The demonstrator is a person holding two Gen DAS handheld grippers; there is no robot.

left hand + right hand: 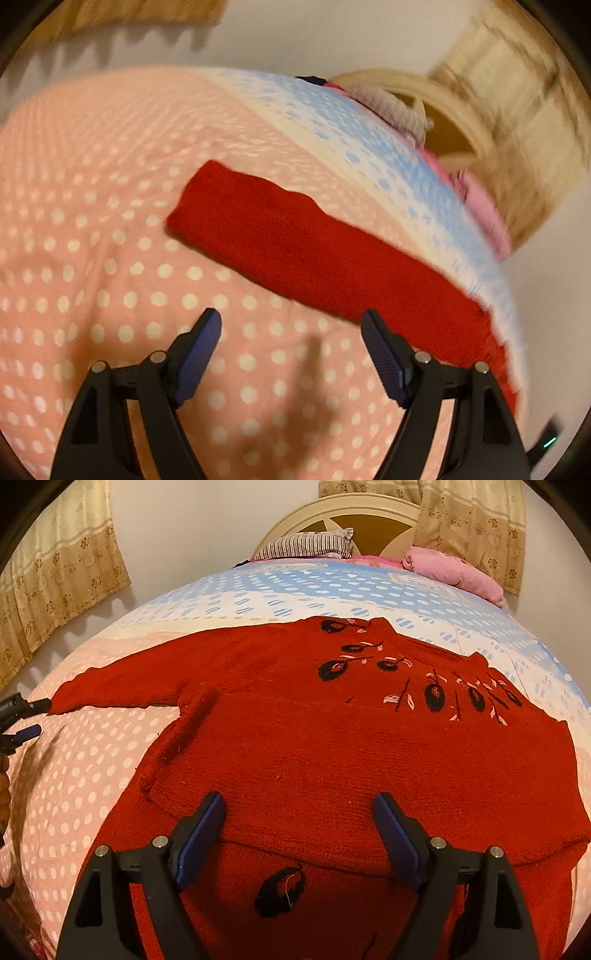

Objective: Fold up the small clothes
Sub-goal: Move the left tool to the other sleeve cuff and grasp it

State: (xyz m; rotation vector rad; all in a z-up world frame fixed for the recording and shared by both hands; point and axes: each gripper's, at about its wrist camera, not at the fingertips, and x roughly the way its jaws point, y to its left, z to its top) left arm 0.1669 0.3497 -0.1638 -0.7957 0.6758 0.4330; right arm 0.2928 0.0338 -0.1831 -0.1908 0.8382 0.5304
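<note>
Red knit sweater [332, 746] lies flat on the polka-dot bedspread [92, 775], one sleeve [295, 240] stretched out sideways. Left gripper [290, 354]: fingers spread, empty, hovering over bare bedspread. The sleeve lies just ahead of its fingertips, long axis crosswise to them, cuff end off to the fingers' left. Right gripper [299, 834]: fingers spread, empty, over the sweater's lower body. Judgement: left hand is nearer the sleeve; sleeve fold-in likely next.

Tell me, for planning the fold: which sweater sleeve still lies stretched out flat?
The left sleeve, reaching toward the left gripper; no other sleeve lies spread out.
</note>
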